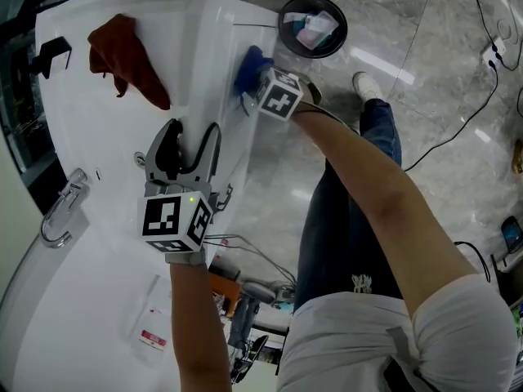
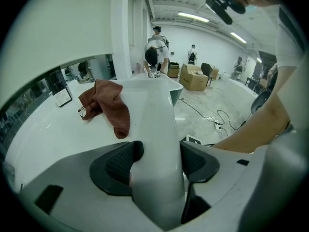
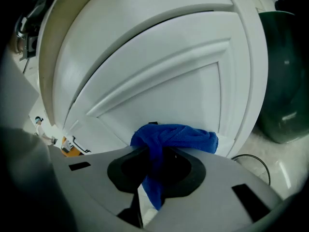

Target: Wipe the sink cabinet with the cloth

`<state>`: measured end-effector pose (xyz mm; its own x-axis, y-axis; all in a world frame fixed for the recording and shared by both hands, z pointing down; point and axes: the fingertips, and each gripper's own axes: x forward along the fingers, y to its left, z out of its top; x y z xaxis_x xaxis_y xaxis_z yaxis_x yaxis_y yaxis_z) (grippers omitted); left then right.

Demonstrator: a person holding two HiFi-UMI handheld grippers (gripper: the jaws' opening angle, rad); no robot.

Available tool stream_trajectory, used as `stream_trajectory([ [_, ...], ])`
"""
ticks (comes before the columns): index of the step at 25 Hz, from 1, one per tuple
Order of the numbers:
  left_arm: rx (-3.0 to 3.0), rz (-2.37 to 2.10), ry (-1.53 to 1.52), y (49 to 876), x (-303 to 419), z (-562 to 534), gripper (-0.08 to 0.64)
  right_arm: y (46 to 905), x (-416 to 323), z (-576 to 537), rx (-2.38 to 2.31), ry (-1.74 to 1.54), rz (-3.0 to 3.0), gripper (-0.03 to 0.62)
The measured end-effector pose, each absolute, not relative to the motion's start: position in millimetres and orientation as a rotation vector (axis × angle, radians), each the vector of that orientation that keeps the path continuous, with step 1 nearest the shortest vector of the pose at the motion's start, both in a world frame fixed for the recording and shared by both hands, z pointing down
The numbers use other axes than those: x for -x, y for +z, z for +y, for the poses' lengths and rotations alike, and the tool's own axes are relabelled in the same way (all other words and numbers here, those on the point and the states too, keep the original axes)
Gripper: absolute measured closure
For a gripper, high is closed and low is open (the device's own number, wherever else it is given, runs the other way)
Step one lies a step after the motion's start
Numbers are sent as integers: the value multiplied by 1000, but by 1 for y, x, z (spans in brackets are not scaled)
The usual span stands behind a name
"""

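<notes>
A blue cloth [image 1: 249, 65] [image 3: 175, 136] is bunched against the white sink cabinet's panelled door [image 3: 159, 81] [image 1: 263, 166]. My right gripper [image 1: 255, 86] [image 3: 157, 161] is shut on the cloth and holds it to the door's lower part. My left gripper [image 1: 193, 147] [image 2: 159, 159] straddles the front rim of the white countertop [image 1: 106, 145] [image 2: 159, 110], one pad on each side and both touching the rim. A rust-red cloth [image 1: 124, 55] [image 2: 108, 105] lies crumpled on the countertop, farther along.
A chrome tap [image 1: 62, 212] stands at the counter's left. A small packet [image 1: 154, 333] lies near its close end. A dark waste bin [image 1: 312, 26] [image 3: 285, 76] sits on the floor beside the cabinet. Cables [image 1: 458, 129] cross the floor. People [image 2: 157, 52] and cardboard boxes [image 2: 195, 76] are far off.
</notes>
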<state>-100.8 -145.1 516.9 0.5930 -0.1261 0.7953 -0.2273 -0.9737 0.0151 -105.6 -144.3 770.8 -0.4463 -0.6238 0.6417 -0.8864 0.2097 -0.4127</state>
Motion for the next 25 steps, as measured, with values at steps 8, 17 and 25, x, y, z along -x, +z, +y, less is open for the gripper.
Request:
stream_trajectory([
  [8, -2699, -304, 1333, 517, 102, -145, 291, 774, 101, -150, -1395, 1018, -2131, 520],
  [17, -2699, -300, 1335, 519, 102, -145, 291, 729, 104, -146, -1434, 1016, -2241, 522],
  [25, -2700, -304, 1335, 520, 101, -144, 291, 673, 92, -145, -1547, 943, -2324, 522],
])
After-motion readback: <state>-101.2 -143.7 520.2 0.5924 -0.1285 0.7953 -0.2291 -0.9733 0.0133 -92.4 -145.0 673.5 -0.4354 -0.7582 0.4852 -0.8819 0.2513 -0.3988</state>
